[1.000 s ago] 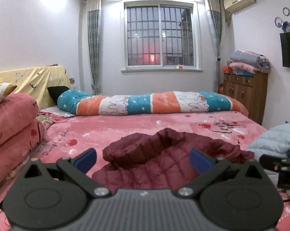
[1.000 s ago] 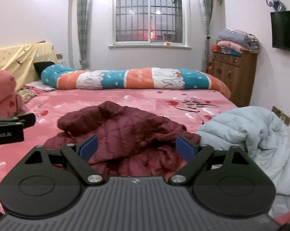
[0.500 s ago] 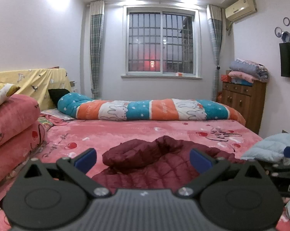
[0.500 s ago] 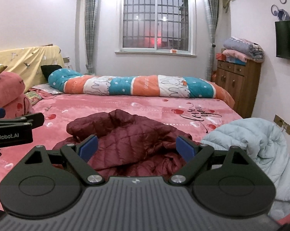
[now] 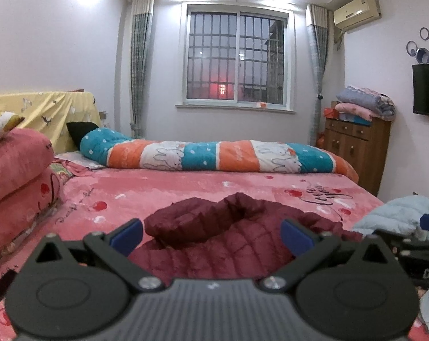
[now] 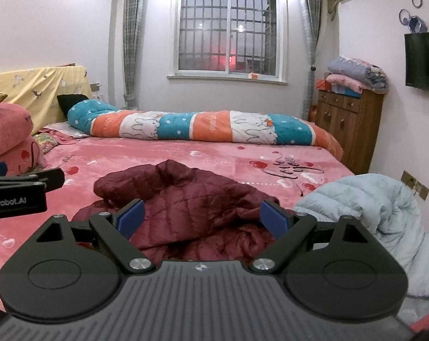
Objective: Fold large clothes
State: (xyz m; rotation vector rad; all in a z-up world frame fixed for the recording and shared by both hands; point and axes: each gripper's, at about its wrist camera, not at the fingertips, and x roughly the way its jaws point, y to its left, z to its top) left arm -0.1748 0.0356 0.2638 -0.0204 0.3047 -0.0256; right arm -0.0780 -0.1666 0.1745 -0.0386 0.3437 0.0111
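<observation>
So the crumpled maroon quilted puffer jacket sits in a heap on the pink fleece bed, right ahead of and below both sets of jaws, long axis roughly left-right. Left gripper and right gripper both hover wide open holding nothing, about equally near. No containers around, just a pale blue puffer jacket off to the right.

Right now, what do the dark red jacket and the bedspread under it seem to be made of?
The dark red jacket looks like padded synthetic shell: quilted stitching, slight sheen, puffy folds. The bedspread looks like soft plush fleece: matte, fuzzy, printed with hearts. Both are guesses from looks alone.
</observation>
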